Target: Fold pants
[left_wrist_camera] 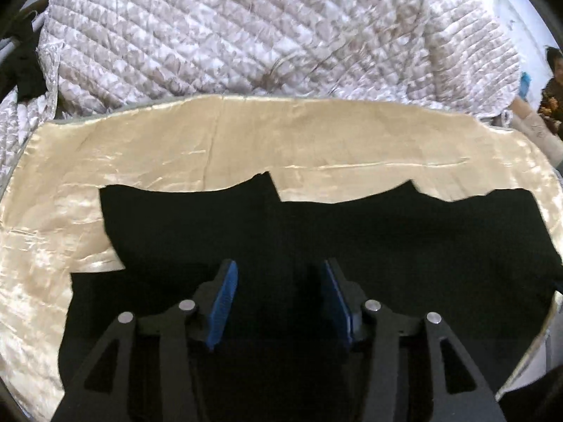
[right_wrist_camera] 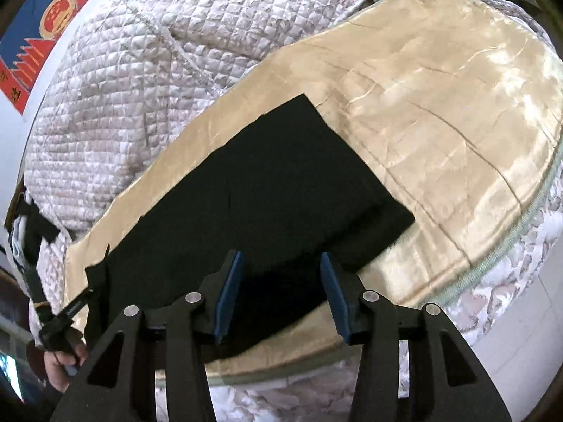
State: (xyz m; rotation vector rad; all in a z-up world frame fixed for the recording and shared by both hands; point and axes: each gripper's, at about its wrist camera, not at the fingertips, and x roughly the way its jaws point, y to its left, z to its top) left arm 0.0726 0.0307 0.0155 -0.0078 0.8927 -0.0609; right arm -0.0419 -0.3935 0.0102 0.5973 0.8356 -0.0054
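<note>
Black tongs with blue pads fill the bottom of both views. From the left wrist camera, the left tongs (left_wrist_camera: 279,297) stand apart, holding nothing, poised over the black pants (left_wrist_camera: 352,239). From the right wrist camera, the right tongs (right_wrist_camera: 281,293) are likewise apart and empty, above the near edge of the pants (right_wrist_camera: 267,190). The pants lie flat on a shiny, wrinkled gold cloth (left_wrist_camera: 246,140) spread over a surface whose rounded edge shows in the right view. In the left view the pants stretch across the frame with an uneven far edge and two small raised points; a layer of the fabric seems to lie over another, though the dark cloth makes this hard to read. In the right view they form a long dark band running diagonally away, ending in a square corner. Behind the gold cloth (right_wrist_camera: 440,105) lies a pale quilted blanket (left_wrist_camera: 228,28). At the lower left of the right view, a hand (right_wrist_camera: 61,365) grips a black handle. A red and blue poster (right_wrist_camera: 45,31) shows at the upper left.
</note>
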